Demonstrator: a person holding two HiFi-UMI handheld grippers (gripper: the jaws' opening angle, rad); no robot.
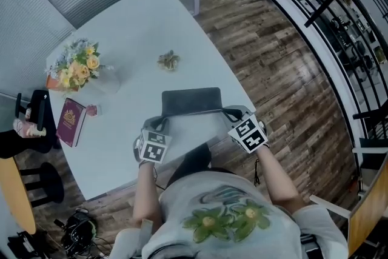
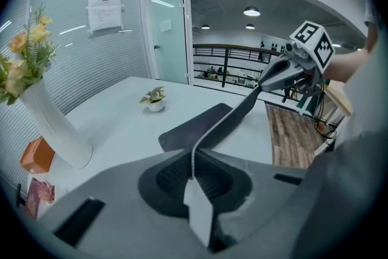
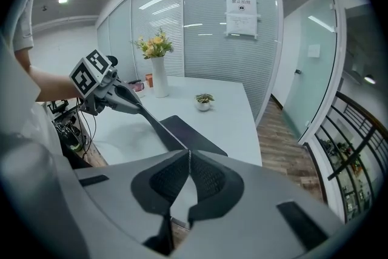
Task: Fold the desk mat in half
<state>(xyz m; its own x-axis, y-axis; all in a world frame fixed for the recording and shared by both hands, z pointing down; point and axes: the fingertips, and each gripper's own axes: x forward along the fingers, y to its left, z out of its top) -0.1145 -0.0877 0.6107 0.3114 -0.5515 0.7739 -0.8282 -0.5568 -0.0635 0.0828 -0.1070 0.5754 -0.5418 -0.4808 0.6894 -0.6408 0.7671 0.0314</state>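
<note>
My desk mat (image 1: 191,100) is dark grey and sits mid-frame in the head view. Its far half lies flat on the white table (image 1: 133,27), and its near edge is lifted between my left hand-held gripper (image 1: 159,125) and right hand-held gripper (image 1: 228,112), each clamped shut on a corner. There's bare table above it up to the little potted plant (image 1: 168,60), with the flowers (image 1: 79,67) and maroon booklet (image 1: 71,121) well off left, but the table's right edge runs just beside the mat. Only the gripper views show the thin edge pinched in the jaws, plus a paper notice (image 3: 241,15) on the glass wall.
</note>
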